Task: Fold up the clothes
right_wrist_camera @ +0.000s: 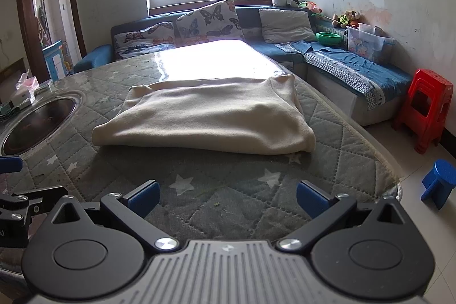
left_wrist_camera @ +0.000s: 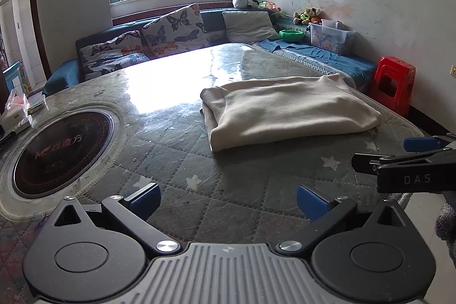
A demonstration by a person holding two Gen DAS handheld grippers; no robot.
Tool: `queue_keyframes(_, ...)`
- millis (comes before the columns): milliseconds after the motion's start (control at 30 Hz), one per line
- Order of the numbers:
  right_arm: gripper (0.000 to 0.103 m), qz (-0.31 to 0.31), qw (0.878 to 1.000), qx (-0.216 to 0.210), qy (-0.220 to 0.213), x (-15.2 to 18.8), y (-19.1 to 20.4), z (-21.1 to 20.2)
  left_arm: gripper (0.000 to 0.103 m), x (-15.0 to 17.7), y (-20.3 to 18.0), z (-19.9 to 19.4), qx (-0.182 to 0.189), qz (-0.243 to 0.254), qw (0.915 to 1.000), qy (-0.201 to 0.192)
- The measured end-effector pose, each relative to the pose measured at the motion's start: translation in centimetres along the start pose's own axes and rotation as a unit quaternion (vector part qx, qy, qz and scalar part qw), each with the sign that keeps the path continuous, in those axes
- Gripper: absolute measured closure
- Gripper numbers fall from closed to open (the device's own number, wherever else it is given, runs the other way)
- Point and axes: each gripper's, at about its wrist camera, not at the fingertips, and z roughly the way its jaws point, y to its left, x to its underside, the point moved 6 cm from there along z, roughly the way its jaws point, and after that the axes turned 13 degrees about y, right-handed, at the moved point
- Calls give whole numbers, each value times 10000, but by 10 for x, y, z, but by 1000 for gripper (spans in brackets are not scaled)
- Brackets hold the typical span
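- Cream garment (right_wrist_camera: 205, 116) lies folded into a thick rectangle on the quilted bench (right_wrist_camera: 228, 207), toward its far right part, well apart from both tools.
- We hold the left tool (left_wrist_camera: 228, 197) with its jaws spread wide and nothing between them, low over the near edge of the bench.
- We hold the right tool (right_wrist_camera: 226, 197) equally wide and empty, facing the garment's near fold.
- Round cooktop (left_wrist_camera: 61, 153) is set into the bench at the left, clear of the cloth.
- We judge the fold is nearly complete; if another fold is wanted, we should pinch both near corners through every layer, lift evenly, and lay the edge down square.
- Smoothing the raised bump near the right side would keep the stack flat.
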Motion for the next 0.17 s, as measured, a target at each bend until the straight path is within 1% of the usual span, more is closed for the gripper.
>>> queue_keyframes(167,0,7,10000,-5,32,0,0,3,0,-1,0,2,29,13,10000,23)
